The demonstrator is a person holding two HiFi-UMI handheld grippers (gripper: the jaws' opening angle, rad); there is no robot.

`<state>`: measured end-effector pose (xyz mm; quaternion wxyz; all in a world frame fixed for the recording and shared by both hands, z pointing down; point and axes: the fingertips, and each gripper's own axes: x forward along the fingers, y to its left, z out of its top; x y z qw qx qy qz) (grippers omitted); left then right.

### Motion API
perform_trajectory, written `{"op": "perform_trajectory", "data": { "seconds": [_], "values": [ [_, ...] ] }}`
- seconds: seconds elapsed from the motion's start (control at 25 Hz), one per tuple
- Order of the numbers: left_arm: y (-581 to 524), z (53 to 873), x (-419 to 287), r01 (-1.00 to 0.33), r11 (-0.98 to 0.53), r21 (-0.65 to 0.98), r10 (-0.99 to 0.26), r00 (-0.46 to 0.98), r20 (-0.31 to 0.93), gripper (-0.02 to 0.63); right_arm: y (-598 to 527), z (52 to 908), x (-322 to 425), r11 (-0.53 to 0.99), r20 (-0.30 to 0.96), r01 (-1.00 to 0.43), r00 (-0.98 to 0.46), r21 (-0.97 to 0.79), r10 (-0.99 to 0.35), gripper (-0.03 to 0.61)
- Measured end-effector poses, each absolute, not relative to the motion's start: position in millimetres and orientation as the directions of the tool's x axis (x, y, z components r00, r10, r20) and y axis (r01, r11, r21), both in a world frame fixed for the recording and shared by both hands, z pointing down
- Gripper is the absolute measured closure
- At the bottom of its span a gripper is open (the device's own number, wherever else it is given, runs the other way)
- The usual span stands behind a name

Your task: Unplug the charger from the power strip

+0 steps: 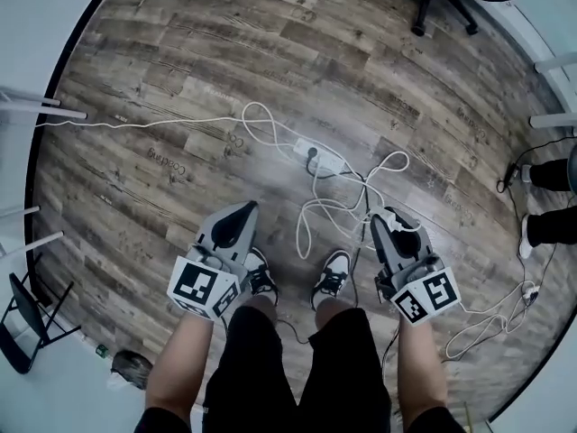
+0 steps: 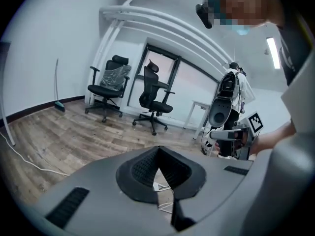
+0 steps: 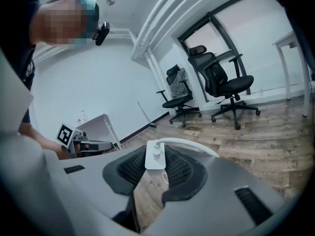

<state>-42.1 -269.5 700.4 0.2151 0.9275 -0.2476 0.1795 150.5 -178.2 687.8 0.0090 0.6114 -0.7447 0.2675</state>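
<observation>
1. Wood-grain floor (image 1: 225,61) fills the head view. A white power strip (image 1: 320,158) lies on it ahead of the person's shoes (image 1: 332,273), with loops of white cable (image 1: 311,219) around it. The left hand-held gripper (image 1: 242,210) and the right hand-held gripper (image 1: 386,216) are both held above the floor, well apart from the strip. One strand of cable reaches up to the right one.
2. In the left gripper view, the left hand-held gripper (image 2: 158,154) has its jaw tips pressed together with nothing between them. Floor and a bit of white cable show through the gap below the tips. Two black office chairs (image 2: 153,98) stand by the far wall.
3. In the right gripper view, the right hand-held gripper (image 3: 157,165) is clamped on the white charger (image 3: 154,154). The charger stands upright between the ribbed pads (image 3: 129,170), clear of the power strip. Its white lead (image 3: 192,144) arcs away to the right.
</observation>
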Motion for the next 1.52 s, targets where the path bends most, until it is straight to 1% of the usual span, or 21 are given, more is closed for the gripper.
{"op": "perform_trajectory", "data": {
  "seconds": [0.16, 0.52, 0.64, 0.76, 1.2, 1.52],
  "values": [
    [-271.9, 596.4, -47.9, -0.552, -0.772, 0.315, -0.425, 0.817, 0.389, 0.594, -174.6, 596.1, 146.2, 0.1, 0.294, -0.923, -0.219, -0.371, -0.93, 0.472],
    [-266.3, 368.6, -43.3, -0.535, -0.806, 0.254, -0.465, 0.838, 0.287, 0.594, -178.6, 363.0, 140.6, 0.165, 0.175, -0.931, -0.231, -0.325, -0.957, 0.472],
    [-259.7, 307.8, -53.8, -0.542, -0.81, 0.224, -0.479, 0.832, 0.28, 0.592, -174.4, 288.9, 137.3, 0.169, 0.139, -0.927, -0.226, -0.334, -0.964, 0.472],
    [-254.1, 257.9, -58.2, -0.551, -0.8, 0.238, -0.502, 0.831, 0.238, 0.592, -168.5, 226.1, 138.5, 0.192, 0.095, -0.934, -0.23, -0.301, -0.969, 0.472],
    [-225.2, 107.2, -88.3, -0.549, -0.816, 0.181, -0.536, 0.836, 0.119, 0.592, -134.2, 86.3, 115.7, 0.209, 0.057, -0.959, -0.224, -0.193, -0.973, 0.471],
    [-210.4, 59.7, -103.2, -0.54, -0.83, 0.139, -0.536, 0.842, 0.068, 0.592, -113.2, 30.9, 104.7, 0.184, 0.018, -0.978, -0.186, -0.098, -0.982, 0.471]
  ]
}}
